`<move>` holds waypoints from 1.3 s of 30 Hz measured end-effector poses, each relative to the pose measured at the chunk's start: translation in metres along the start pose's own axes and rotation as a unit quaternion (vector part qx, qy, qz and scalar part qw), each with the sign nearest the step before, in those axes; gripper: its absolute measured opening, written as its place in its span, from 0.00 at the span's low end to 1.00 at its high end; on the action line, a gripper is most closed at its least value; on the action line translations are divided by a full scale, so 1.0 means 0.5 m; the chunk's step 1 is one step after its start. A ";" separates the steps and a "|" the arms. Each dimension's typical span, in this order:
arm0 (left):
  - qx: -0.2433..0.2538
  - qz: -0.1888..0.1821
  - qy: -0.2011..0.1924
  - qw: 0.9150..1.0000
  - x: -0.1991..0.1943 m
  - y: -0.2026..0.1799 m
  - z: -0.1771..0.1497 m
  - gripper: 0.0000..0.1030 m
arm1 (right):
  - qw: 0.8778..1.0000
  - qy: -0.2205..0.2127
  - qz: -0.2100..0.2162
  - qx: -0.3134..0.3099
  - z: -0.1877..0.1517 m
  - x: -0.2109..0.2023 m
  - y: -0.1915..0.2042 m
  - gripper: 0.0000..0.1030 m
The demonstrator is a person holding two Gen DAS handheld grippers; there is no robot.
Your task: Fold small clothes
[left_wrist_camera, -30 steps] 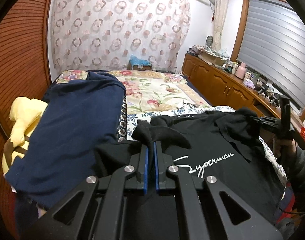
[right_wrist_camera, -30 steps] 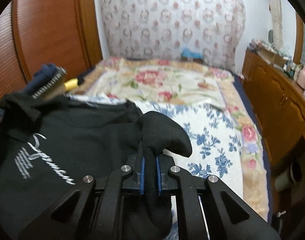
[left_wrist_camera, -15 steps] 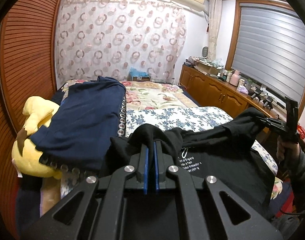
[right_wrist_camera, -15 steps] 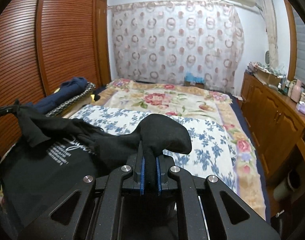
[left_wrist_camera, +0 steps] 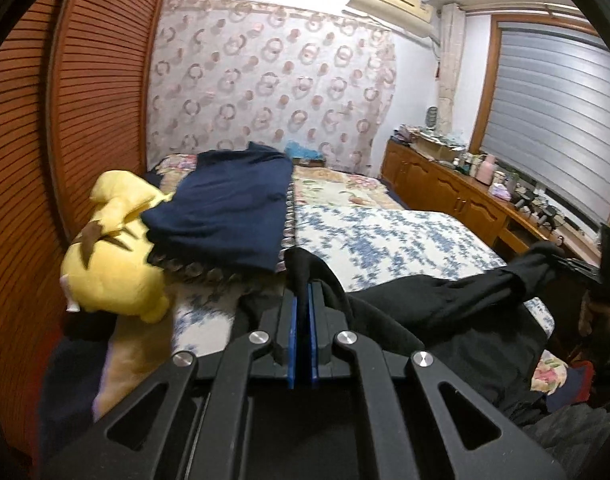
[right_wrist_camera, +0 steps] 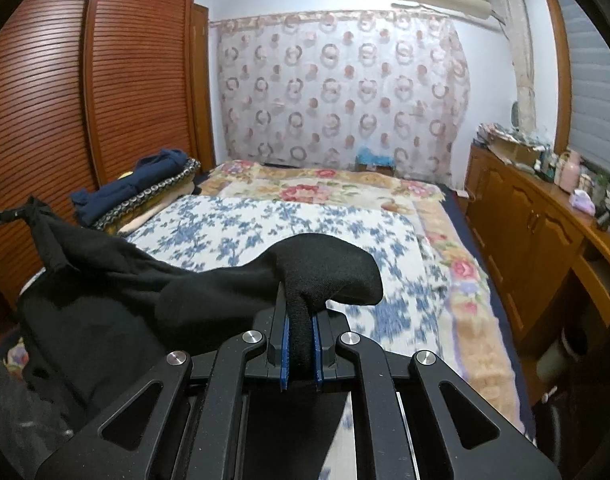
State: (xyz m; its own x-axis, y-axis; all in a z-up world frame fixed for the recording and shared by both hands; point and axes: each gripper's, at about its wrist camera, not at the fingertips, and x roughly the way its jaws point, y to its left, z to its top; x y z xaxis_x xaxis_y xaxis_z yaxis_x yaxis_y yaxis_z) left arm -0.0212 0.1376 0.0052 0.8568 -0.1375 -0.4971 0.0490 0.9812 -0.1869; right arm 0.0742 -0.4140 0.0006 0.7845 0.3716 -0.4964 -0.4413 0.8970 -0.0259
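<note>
The left gripper (left_wrist_camera: 301, 300) has its blue-padded jaws pressed nearly together on a bunched fold of the black cotton T-shirt (left_wrist_camera: 445, 316), the cloth rising in a small peak above the fingertips. The right gripper (right_wrist_camera: 301, 332) is likewise clamped on the same black garment (right_wrist_camera: 117, 304), its pads held slightly apart by a thick roll of fabric that bulges out over the jaws in a rounded lobe. Both tools are held level and pointed along the bed with the blue-and-white floral quilt (left_wrist_camera: 385, 236), toward the circle-patterned curtain at its far end. The shirt hangs stretched between them above the bed's near edge: in the left wrist view the cloth runs rightward from the jaws to the other gripper (left_wrist_camera: 585, 268), which shows side-on at the right border with the person's hand (left_wrist_camera: 593, 312) beneath it; in the right wrist view the fabric runs leftward to a pinched corner at the left border, sagging in a dark sheet below. On the bed's left side, against the slatted wooden wardrobe (right_wrist_camera: 45, 100), lies a folded navy blue garment (left_wrist_camera: 229, 208) on a stack of textiles, partly covering a yellow plush toy (left_wrist_camera: 113, 264). A wooden sideboard (right_wrist_camera: 525, 220) crowded with small items stands along the bed's right side.
</note>
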 end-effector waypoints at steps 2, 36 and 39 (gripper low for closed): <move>-0.007 0.006 0.002 1.000 -0.015 0.011 -0.016 0.03 | 1.000 0.001 0.002 -0.003 -0.007 -0.015 0.002 0.06; 0.025 0.015 0.106 0.994 0.176 0.039 -0.026 0.51 | 0.996 0.088 -0.017 0.006 -0.032 0.118 -0.061 0.49; 0.029 0.019 0.114 0.993 0.195 0.040 -0.022 0.51 | 0.995 0.100 -0.011 0.009 -0.041 0.142 -0.060 0.50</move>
State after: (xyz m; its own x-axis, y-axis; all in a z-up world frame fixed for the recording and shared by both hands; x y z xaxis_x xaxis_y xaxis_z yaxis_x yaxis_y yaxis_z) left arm 0.0575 0.1425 -0.0565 0.7204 -0.1208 -0.6830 0.0543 0.9915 -0.1182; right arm 0.1341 -0.4194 -0.0516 0.6903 0.2989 -0.6589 -0.4167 0.9087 -0.0244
